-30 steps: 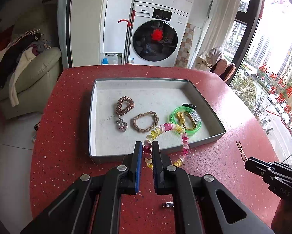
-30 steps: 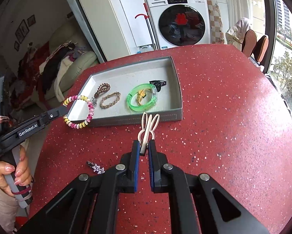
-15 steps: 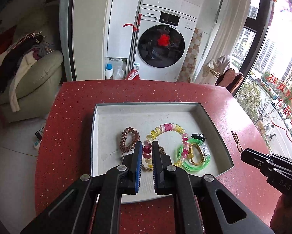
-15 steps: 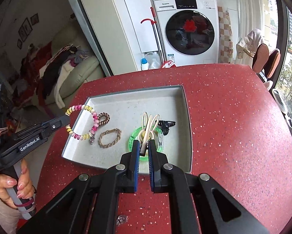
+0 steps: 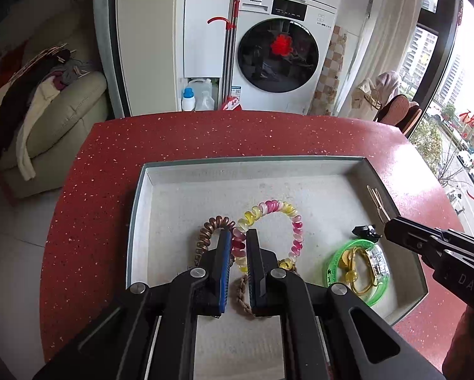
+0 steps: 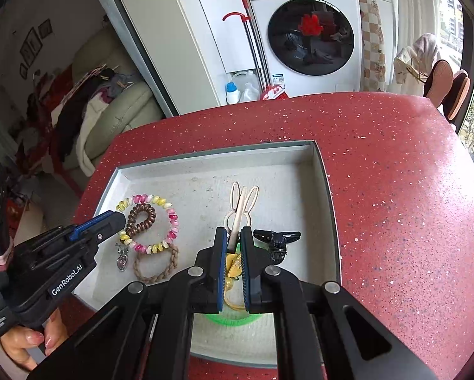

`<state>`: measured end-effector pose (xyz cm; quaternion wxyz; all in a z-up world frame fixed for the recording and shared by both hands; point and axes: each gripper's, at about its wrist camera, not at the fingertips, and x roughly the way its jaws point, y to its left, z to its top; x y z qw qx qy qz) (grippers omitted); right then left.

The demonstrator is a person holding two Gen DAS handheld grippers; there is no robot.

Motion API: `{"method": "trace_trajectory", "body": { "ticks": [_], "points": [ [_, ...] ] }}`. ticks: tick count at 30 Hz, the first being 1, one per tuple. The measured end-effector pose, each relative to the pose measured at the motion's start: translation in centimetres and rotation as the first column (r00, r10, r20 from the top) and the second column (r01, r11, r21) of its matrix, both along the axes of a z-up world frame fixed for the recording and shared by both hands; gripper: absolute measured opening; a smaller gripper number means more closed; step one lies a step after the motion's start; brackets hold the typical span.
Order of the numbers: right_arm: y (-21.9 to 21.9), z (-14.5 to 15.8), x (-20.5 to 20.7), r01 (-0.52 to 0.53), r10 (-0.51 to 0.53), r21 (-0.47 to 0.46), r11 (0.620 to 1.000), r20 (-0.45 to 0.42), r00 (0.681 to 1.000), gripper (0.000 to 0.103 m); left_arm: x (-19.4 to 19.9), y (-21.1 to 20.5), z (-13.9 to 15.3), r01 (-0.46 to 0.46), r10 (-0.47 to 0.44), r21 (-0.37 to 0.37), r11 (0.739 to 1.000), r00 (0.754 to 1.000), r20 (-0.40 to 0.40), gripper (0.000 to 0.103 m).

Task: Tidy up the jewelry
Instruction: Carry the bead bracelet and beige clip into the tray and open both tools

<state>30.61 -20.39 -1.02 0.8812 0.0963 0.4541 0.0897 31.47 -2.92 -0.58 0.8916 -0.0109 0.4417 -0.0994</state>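
Note:
A grey tray sits on the red table. My left gripper is shut on a pink-and-yellow spiral bracelet held over the tray's left part. My right gripper is shut on a cream rabbit-ear hair clip held over the tray's right part. In the tray lie a brown spiral hair tie, a braided brown bracelet, a green bangle with yellow pieces inside, a black claw clip and a small charm.
The red speckled table extends beyond the tray on all sides. Behind it stand a washing machine, bottles on the floor and a sofa with clothes at the left. A window is at the right.
Both grippers have moved forward from the table's near side to over the tray, carrying the spiral bracelet and the rabbit clip with them. Both stay shut.

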Motion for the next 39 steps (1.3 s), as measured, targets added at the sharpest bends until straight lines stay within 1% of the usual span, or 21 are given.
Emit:
{"method": "trace_trajectory", "body": {
  "ticks": [5, 11, 17, 19, 20, 21, 23, 27, 33, 39],
  "points": [
    [0.3, -1.3, 0.5, -0.004, 0.004, -0.033, 0.999, -0.015, 1.000, 0.009, 0.1, -0.7, -1.3, 0.013, -0.013, 0.045, 0.999, 1.000, -0.007, 0.029],
    [0.5, -2.2, 0.6, -0.008, 0.006, -0.036, 0.999, -0.034, 0.999, 0.009, -0.1, -1.9, -2.4, 0.028, -0.028, 0.132, 0.991, 1.000, -0.006, 0.029],
    [0.5, -2.2, 0.8, -0.016, 0.015, -0.029, 0.999, -0.040, 0.999, 0.010, -0.3, -2.4, -2.7, 0.037, -0.036, 0.167, 0.985, 0.999, -0.006, 0.029],
    [0.5, -2.1, 0.8, -0.022, 0.021, -0.014, 1.000, -0.042, 0.999, 0.013, -0.4, -2.4, -2.7, 0.035, -0.035, 0.171, 0.985, 0.999, -0.003, 0.029],
    [0.4, -2.0, 0.7, -0.020, 0.020, -0.011, 1.000, -0.039, 0.999, 0.021, -0.4, -2.3, -2.6, 0.034, -0.034, 0.171, 0.985, 0.999, -0.002, 0.029],
    [0.3, -1.8, 0.5, -0.015, 0.015, -0.011, 1.000, -0.032, 0.999, 0.033, -0.4, -2.3, -2.5, 0.031, -0.031, 0.171, 0.985, 1.000, -0.001, 0.029],
    [0.2, -1.3, 0.0, -0.004, 0.004, -0.003, 1.000, -0.007, 1.000, 0.044, -0.7, -2.3, -2.4, 0.027, -0.027, 0.170, 0.985, 1.000, 0.000, 0.029],
    [0.1, -0.2, -1.0, 0.006, -0.006, 0.011, 1.000, 0.023, 1.000, 0.044, -1.4, -2.1, -1.9, 0.015, -0.019, 0.173, 0.985, 1.000, 0.020, 0.029],
    [-0.4, 1.4, -3.1, 0.020, -0.022, 0.033, 0.999, 0.064, 0.998, 0.044, -2.1, -1.4, -1.0, 0.004, -0.011, 0.153, 0.988, 0.999, 0.042, 0.029],
    [-0.5, 2.4, -5.2, 0.022, -0.026, 0.055, 0.998, 0.082, 0.996, 0.044, -2.9, -0.6, -0.2, -0.004, -0.003, 0.131, 0.991, 0.999, 0.054, 0.029]
  ]
}}
